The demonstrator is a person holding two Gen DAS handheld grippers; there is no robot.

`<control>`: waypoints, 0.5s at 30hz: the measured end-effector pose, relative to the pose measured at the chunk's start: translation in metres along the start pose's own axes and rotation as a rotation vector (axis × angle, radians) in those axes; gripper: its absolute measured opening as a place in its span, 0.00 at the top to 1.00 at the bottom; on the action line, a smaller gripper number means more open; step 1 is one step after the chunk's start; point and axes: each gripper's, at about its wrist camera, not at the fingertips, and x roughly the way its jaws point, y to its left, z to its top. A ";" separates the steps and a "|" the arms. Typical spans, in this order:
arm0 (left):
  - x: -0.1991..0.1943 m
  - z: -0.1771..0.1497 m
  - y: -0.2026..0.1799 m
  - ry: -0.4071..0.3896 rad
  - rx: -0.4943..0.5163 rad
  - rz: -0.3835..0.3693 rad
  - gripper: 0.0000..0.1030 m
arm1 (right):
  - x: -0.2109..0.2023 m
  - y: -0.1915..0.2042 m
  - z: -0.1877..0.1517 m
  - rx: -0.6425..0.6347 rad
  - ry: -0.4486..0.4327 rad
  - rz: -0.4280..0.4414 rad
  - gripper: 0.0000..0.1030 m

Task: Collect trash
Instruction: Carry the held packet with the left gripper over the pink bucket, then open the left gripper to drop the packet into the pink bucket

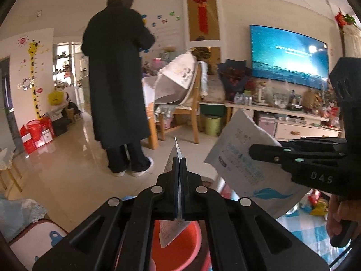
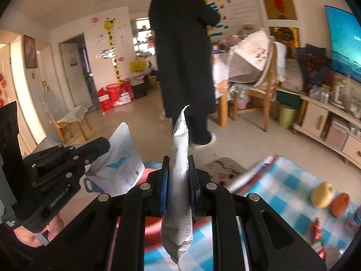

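Our left claw [image 1: 179, 160] pinches a thin packet [image 1: 176, 151] edge-on, its long axis pointing away from us. Our right claw [image 2: 178, 160] clamps a crumpled grey pouch [image 2: 179, 180] upright. Only the right view shows fruit [image 2: 322, 195] on the checked desk [image 2: 282, 180].

My left tool [image 1: 179, 160] & right tool [image 2: 178, 160]: matte black plastic linkages w/ round silver rivets, blue pads; "DAS" & "GenRobot.AI" lettering on the bodies.
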 end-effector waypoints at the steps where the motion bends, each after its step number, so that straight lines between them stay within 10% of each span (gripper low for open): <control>1: 0.003 0.000 0.007 0.003 -0.003 0.004 0.99 | 0.009 0.005 0.002 0.000 0.004 0.008 0.84; 15: 0.066 -0.061 0.089 0.133 -0.087 0.015 0.98 | 0.125 0.043 -0.016 0.020 0.131 0.040 0.84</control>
